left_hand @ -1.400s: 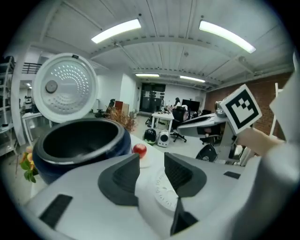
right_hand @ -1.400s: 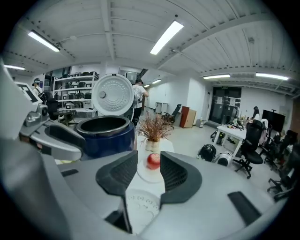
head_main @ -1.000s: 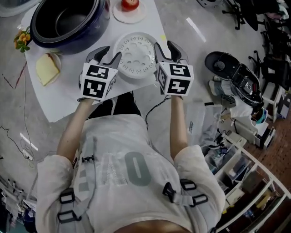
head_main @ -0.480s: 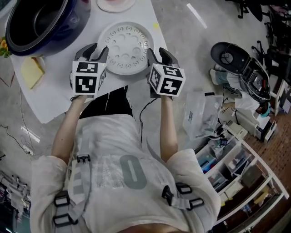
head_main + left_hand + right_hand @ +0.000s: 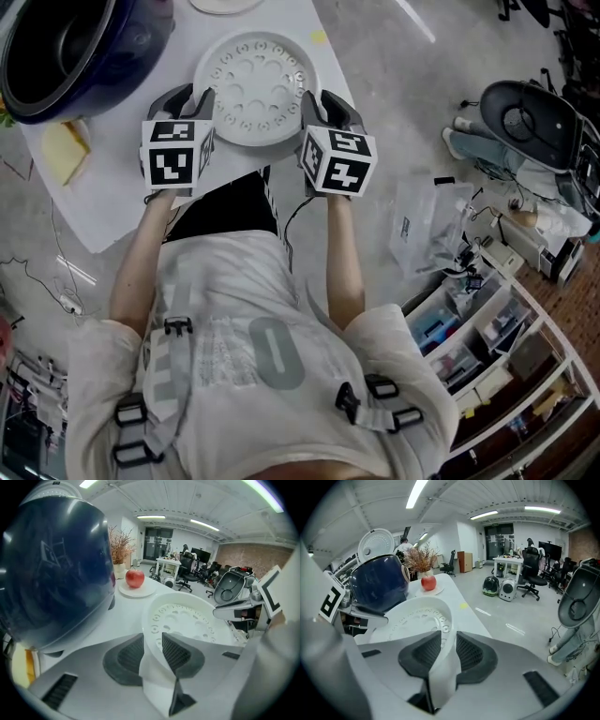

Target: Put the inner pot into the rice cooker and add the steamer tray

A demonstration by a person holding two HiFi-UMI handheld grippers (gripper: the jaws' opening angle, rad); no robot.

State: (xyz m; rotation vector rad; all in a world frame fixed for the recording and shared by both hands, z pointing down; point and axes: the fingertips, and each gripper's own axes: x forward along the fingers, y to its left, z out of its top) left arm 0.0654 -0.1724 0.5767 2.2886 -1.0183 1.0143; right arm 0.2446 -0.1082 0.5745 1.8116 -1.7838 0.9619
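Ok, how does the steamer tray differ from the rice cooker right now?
The steamer tray is white, shallow and perforated; the rice cooker is dark blue, deep and bulkier. The steamer tray's rim sits between the jaws of the left hand-held gripper and the right hand-held gripper, which have just been closing on it; neither touches the rice cooker. Both are round and rest on the white table.

Right gripper (image 5: 448, 635) has just closed onto steamer tray (image 5: 412, 618) (white rim).
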